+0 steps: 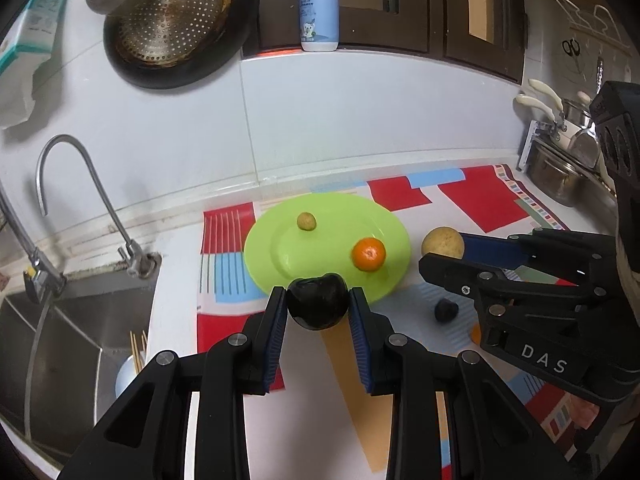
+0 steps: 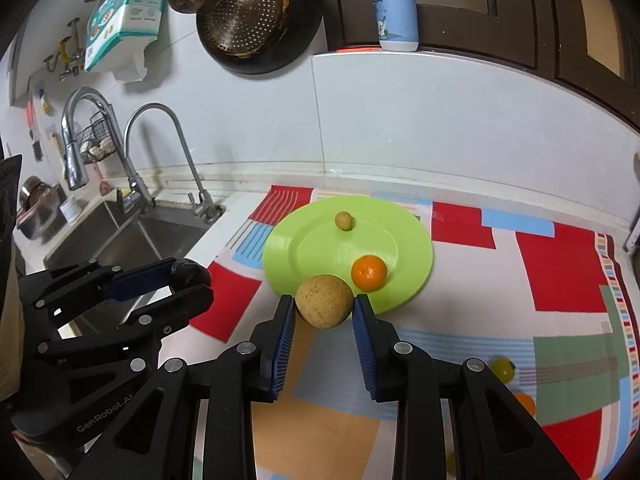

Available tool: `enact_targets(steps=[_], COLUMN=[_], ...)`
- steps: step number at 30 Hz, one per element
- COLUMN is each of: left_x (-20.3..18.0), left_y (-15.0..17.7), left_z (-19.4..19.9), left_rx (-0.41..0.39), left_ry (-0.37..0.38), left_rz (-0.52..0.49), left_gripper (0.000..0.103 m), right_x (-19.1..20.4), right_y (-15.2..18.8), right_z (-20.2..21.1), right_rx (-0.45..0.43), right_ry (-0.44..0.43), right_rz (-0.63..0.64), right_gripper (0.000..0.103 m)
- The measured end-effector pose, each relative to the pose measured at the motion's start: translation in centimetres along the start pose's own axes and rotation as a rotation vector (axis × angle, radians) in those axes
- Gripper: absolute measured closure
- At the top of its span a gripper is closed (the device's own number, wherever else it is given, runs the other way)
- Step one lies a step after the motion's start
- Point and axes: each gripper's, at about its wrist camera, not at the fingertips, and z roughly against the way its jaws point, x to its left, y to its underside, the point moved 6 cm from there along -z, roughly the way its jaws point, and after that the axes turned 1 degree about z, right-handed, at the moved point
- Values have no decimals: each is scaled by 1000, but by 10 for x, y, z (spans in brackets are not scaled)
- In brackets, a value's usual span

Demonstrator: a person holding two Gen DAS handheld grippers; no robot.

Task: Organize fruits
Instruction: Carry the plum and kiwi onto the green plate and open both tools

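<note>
Two fruits were held at once: a dark plum-like fruit was clamped between the pads of the left gripper, and a tan russet fruit was pinched by the right gripper, jaws closed only as far as each fruit's width. Both loads were hovering at the near edge of the green plate, left one at its near rim, right one just to the right of it. Already on the plate: a small tan fruit toward the far side and an orange at the right. A small dark fruit and two more pieces at near right, a yellow-green fruit and an orange one, were left on the patterned mat. Step judged as carry-to-plate, roughly mid-task. Next move would call for each fruit to be brought over bare plate, clear of the orange, lowered and released gently, since round fruit could roll off.
</note>
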Motion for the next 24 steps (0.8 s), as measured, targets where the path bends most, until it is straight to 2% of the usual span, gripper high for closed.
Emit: enact_targets(steps=[8,24], left_x=[15,40], left_y=[-20,-51], left_z=[-34,-112], left_rx=[30,89], left_ry=[39,63], left_rz=[-13,-69], left_gripper=[72,72], right_x=[-3,-28], right_y=[-22,-56], right_z=[-30,-107], right_rx=[18,91], right_ry=[23,94], right_rz=[-23,-56], right_gripper=[72,72])
